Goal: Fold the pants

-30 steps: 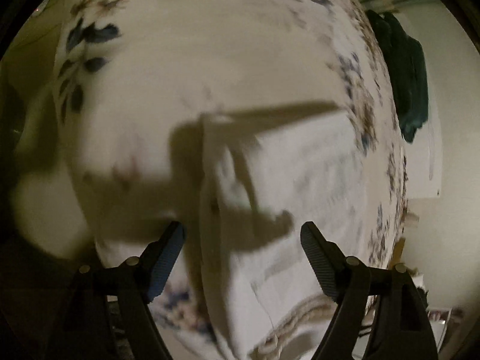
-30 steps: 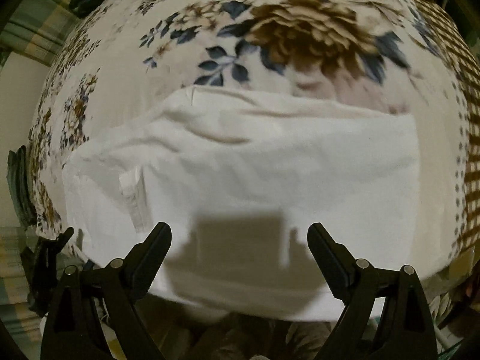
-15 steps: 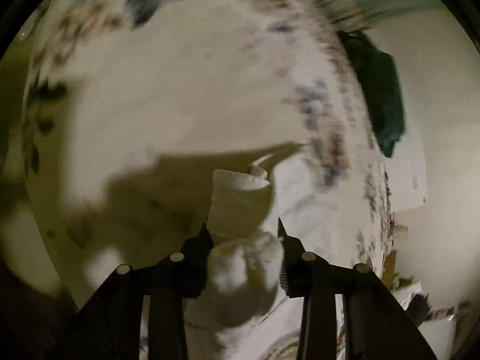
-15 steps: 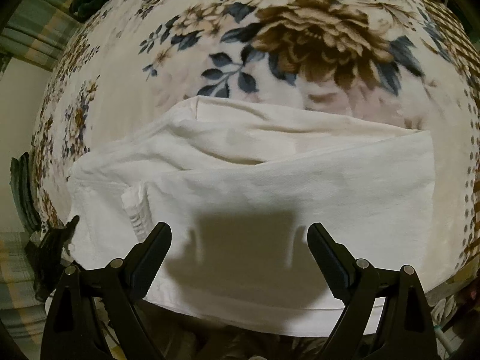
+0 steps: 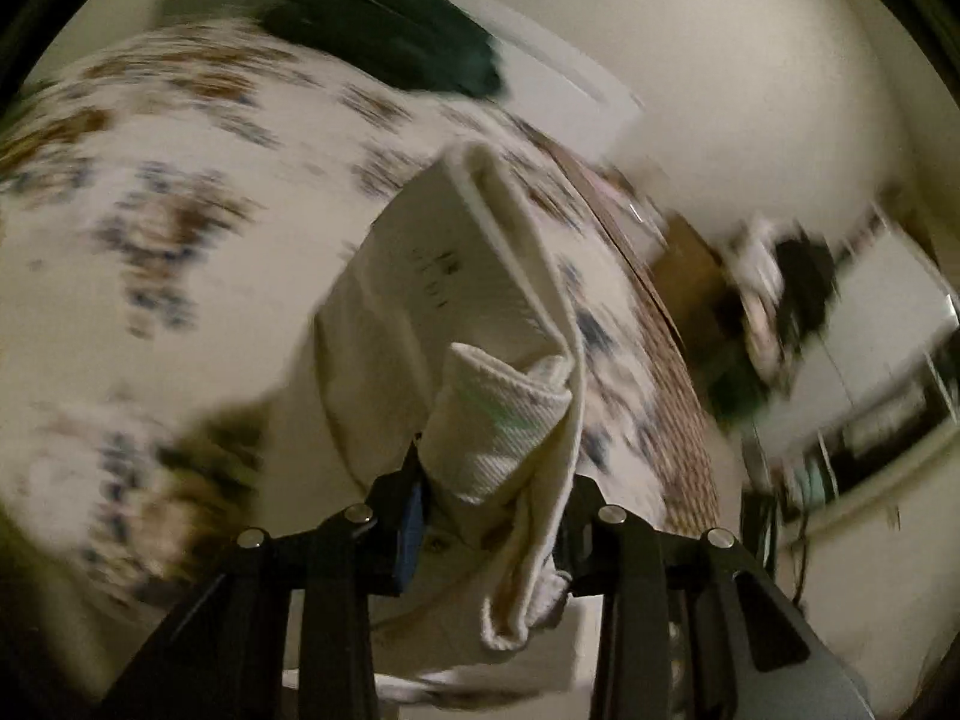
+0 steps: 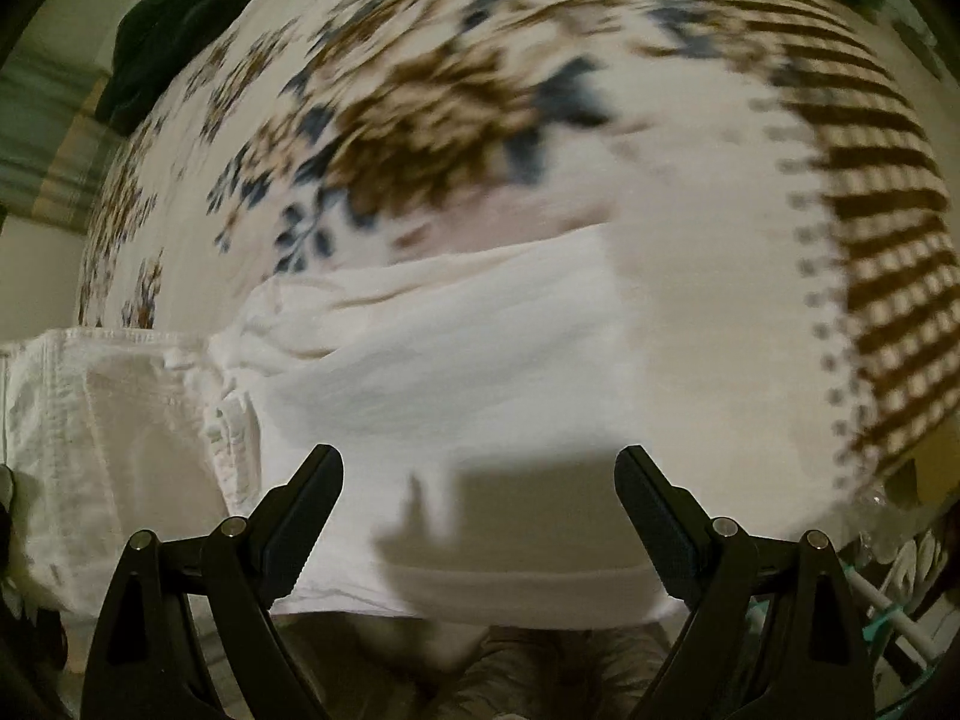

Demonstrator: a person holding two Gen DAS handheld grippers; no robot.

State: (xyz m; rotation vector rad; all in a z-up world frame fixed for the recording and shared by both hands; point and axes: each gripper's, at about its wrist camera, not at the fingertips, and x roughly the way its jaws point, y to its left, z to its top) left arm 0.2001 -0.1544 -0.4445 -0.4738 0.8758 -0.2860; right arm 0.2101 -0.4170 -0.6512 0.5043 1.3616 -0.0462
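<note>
One pair of white cotton pants lies on the floral cream blanket covering the bed, already folded into a compact rectangle with layered edges showing at its far side. Left gripper has its fingers closed tight on a bunched end of the white fabric, lifted off the blanket; from there the cloth runs away as a raised flap toward the far side of the bed. Right gripper hovers over the near part of the folded pants with its fingers spread wide, holding nothing; only its shadow falls on the cloth.

Progress, judged: the lengthwise fold and at least one crosswise fold look done. The step in hand looks like another fold, or a tidy-up of the end at the left side. Left to do: lay the lifted end down, release, smooth out. Heavy motion blur in both views, so exact layer count cannot be told.

Counts:
- pants: one
- grippers: two, one clamped on cloth, one open
- dark green garment lying at the far edge of the bed: one
- blanket: one, with a brown checked border at the right
- belt loop or tab on the waistband area: one visible
</note>
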